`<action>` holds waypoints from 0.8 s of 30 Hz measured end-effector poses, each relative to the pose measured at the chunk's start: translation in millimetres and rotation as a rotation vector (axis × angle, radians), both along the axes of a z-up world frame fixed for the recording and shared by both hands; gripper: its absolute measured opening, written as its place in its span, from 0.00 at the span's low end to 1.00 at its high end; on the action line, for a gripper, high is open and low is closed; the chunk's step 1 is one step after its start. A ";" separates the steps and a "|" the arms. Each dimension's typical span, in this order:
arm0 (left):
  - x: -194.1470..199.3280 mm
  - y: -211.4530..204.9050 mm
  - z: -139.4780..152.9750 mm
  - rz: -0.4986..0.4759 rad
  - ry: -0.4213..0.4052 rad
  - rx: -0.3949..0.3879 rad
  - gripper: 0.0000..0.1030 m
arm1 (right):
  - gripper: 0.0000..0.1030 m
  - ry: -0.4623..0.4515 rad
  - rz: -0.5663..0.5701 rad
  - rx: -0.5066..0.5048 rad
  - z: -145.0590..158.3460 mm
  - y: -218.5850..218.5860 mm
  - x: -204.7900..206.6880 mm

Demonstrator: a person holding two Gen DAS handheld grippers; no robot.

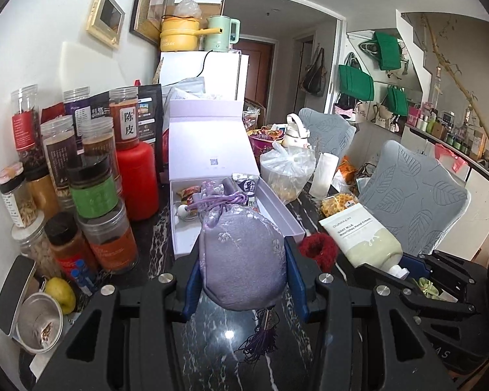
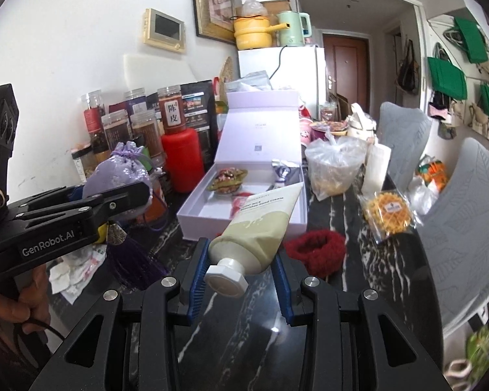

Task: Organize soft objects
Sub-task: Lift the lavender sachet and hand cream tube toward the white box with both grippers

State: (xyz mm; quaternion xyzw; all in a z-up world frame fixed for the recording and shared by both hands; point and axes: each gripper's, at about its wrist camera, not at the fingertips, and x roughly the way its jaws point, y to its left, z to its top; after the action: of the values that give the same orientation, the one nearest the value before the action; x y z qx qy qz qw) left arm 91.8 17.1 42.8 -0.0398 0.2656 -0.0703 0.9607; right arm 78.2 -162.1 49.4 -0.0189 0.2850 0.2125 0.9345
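My left gripper [image 1: 244, 273] is shut on a lilac drawstring pouch [image 1: 241, 254] with a purple tassel [image 1: 260, 342] hanging below, lifted above the dark marble table [image 1: 218, 335]. From the right wrist view the same pouch [image 2: 117, 176] shows at the left in the left gripper [image 2: 114, 195]. My right gripper [image 2: 241, 260] is shut on a pale green hand cream tube [image 2: 260, 224], cap toward the camera; the tube [image 1: 362, 238] also shows at the right of the left wrist view. An open white box [image 2: 296, 211] holding small packets lies ahead. A red knitted scrunchie [image 2: 319, 251] rests beside the box.
Jars and a red bottle [image 1: 137, 182] crowd the left wall. A plastic bag of snacks [image 2: 335, 166], a waffle packet [image 2: 388, 215] and grey chair backs [image 2: 466, 221] stand to the right. A metal cup [image 1: 39, 322] and yellow fruit [image 1: 62, 293] sit at the near left.
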 end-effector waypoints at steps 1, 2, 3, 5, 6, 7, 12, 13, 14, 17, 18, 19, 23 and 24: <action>2.8 -0.7 1.5 -0.002 -0.002 0.000 0.43 | 0.35 0.000 0.004 0.002 1.4 0.4 3.1; 6.9 -1.3 3.2 -0.005 -0.005 -0.002 0.43 | 0.35 0.000 0.009 0.004 3.0 1.0 7.4; 9.6 -1.9 4.6 -0.006 -0.008 -0.005 0.43 | 0.35 -0.001 0.012 0.005 4.3 1.5 10.4; 16.4 -2.2 8.2 -0.009 -0.015 -0.007 0.43 | 0.35 -0.007 0.017 0.005 7.8 3.0 17.3; 20.2 -2.5 9.9 -0.009 -0.019 -0.004 0.43 | 0.35 -0.010 0.020 0.003 9.5 3.8 21.1; 23.7 -2.3 11.2 -0.008 -0.022 -0.003 0.43 | 0.35 -0.012 0.022 0.003 11.0 4.7 24.5; 44.6 -2.1 17.4 -0.009 -0.034 -0.002 0.43 | 0.35 -0.026 0.035 0.005 18.9 6.8 44.4; 50.1 -2.4 19.1 -0.011 -0.038 0.001 0.43 | 0.35 -0.031 0.036 0.004 20.5 7.2 47.4; 54.7 -2.8 20.5 -0.012 -0.043 0.003 0.43 | 0.35 -0.037 0.039 0.001 22.4 7.6 52.0; 68.0 -5.7 26.0 -0.021 -0.056 0.007 0.43 | 0.35 -0.052 0.048 -0.007 28.4 9.4 65.7; 72.6 -6.8 28.5 -0.025 -0.063 0.009 0.43 | 0.35 -0.058 0.053 -0.008 30.8 10.0 70.3; 76.2 -8.2 30.8 -0.028 -0.072 0.012 0.43 | 0.35 -0.064 0.056 -0.008 32.8 10.6 73.8; 94.4 -12.8 40.0 -0.044 -0.101 0.023 0.43 | 0.35 -0.090 0.062 -0.009 41.6 11.5 89.1; 98.7 -13.4 41.4 -0.048 -0.105 0.021 0.43 | 0.35 -0.098 0.061 -0.012 43.7 11.8 92.8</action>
State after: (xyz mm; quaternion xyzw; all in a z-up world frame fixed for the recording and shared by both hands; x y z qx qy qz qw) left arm 190.5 3.7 84.2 -0.0193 0.2163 -0.0927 0.9717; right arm 171.0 -150.3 93.1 -0.0437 0.2396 0.2380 0.9402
